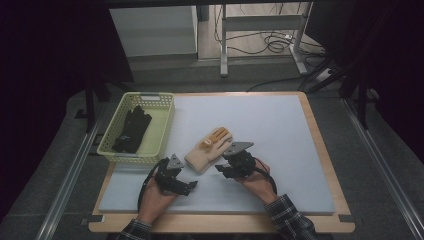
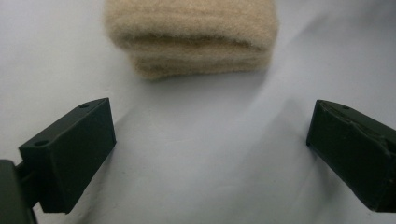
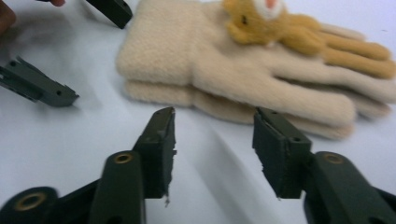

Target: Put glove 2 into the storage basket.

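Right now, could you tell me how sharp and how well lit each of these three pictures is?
High view: dim, with black edges, yet the beige gloves and the basket read clearly. Left gripper view: the glove cuff is soft and out of focus, with faint shadows on the mat. Right gripper view: bright and even; the glove fingers blur slightly.

2 beige gloves (image 1: 207, 148), 1 basket (image 1: 161, 131), 2 grippers

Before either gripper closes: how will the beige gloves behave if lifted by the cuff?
The beige gloves look like soft fleece, so probably floppy and light. Two lie stacked, so one may slide off. Fuzzy surface likely grips well; no rolling.
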